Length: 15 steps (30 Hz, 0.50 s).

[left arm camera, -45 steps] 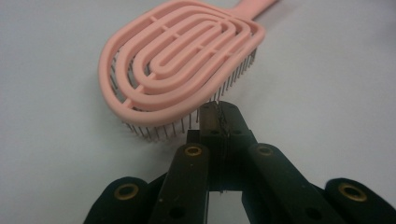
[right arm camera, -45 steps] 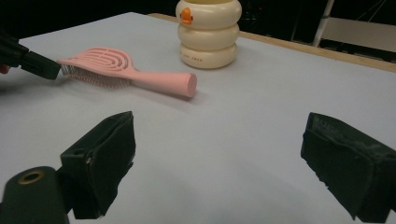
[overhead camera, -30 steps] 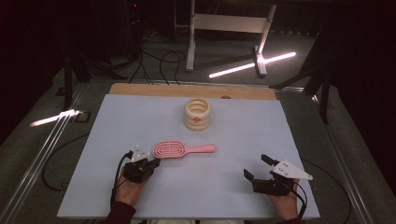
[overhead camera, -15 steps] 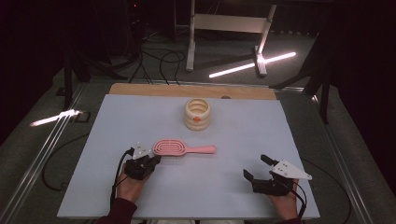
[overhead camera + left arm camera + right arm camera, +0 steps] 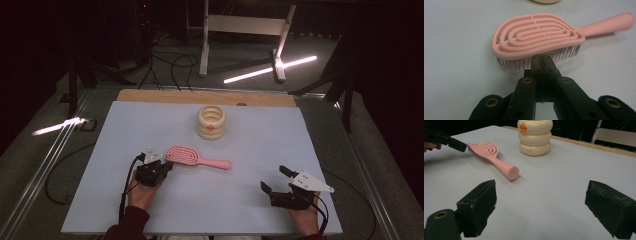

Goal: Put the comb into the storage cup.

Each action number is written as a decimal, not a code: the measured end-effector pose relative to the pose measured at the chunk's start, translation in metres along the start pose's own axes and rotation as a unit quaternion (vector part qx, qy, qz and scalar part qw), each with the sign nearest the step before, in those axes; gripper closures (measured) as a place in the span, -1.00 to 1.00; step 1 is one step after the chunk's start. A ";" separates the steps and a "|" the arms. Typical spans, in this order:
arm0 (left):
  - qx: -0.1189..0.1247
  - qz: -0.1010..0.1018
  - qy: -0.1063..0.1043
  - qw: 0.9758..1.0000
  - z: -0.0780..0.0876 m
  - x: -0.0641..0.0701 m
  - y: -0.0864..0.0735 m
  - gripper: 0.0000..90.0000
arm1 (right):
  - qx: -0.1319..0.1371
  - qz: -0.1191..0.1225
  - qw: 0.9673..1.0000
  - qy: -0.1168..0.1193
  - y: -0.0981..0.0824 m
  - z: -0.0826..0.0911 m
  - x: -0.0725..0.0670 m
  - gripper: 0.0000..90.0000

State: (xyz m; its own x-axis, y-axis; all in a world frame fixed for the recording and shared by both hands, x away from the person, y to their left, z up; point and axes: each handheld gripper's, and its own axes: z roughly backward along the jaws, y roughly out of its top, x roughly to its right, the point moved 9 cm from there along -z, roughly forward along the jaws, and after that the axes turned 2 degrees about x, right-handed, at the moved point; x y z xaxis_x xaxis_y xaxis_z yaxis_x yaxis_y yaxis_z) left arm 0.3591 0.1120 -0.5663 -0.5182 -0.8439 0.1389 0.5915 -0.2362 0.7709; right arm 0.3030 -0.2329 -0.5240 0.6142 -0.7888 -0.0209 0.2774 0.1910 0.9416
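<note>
Fingers point(image 5: 541, 65) of the left gripper point(image 5: 159, 167) are clenched tight together with nothing between them, their tips right at the bristles on the near edge of the pink hairbrush point(image 5: 537, 37). Whether they touch the bristles I cannot tell. From above, the hairbrush point(image 5: 192, 156) lies flat near the middle of the worktop point(image 5: 320, 150), bristles down, with its oval head toward nine o'clock and its handle running out toward three o'clock. The left gripper sits at the head's eight o'clock side.

The brush back is smooth matt plastic, cut into nested oval loops with open slots between them. Fine dark pins with pale tips hang beneath it. The handle is round and ends in a blunt flat tip, seen plainly in the right gripper view point(image 5: 512, 173).

The right gripper point(image 5: 276, 180) rests at about five o'clock on the worktop, well apart from the brush, its fingers point(image 5: 477, 205) released and spread wide over bare surface. Their pads are black, soft-looking and a little rough.

At twelve o'clock from the brush stands a cream container point(image 5: 211, 121) shaped like three stacked rounded rings, glossy, with a small orange mark on its front point(image 5: 523, 127). From above its top looks open; what is inside I cannot tell.

The worktop is a pale grey-blue matt sheet with a wooden strip point(image 5: 150, 96) along its far edge.
</note>
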 end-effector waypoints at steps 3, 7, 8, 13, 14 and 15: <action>-0.001 0.009 0.003 1.000 -0.003 -0.003 0.000 1.00 | 0.000 0.000 1.000 -0.001 0.000 0.000 0.000 -0.78; -0.003 0.015 0.005 1.000 -0.007 -0.005 0.000 1.00 | 0.000 -0.001 1.000 -0.002 0.000 0.000 0.001 -0.78; -0.004 0.018 0.005 1.000 -0.008 -0.005 0.000 1.00 | -0.001 0.000 1.000 -0.002 0.000 0.000 0.001 -0.77; -0.008 0.013 0.014 1.000 -0.012 -0.007 0.010 1.00 | -0.002 0.000 1.000 -0.002 0.000 0.000 0.001 -0.77; -0.009 0.012 0.016 1.000 -0.012 -0.008 0.013 1.00 | -0.001 -0.001 1.000 -0.002 0.000 0.000 0.001 -0.77; -0.010 0.011 0.018 1.000 -0.013 -0.008 0.015 1.00 | -0.001 0.000 1.000 -0.003 0.000 0.000 0.001 -0.77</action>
State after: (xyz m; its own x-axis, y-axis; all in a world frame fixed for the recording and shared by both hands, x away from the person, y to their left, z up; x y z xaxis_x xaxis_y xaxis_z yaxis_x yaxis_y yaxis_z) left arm 0.3803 0.1091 -0.5635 -0.4831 -0.8654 0.1330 0.6147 -0.2270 0.7554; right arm 0.3033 -0.2336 -0.5243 0.6104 -0.7919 -0.0197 0.2796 0.1921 0.9407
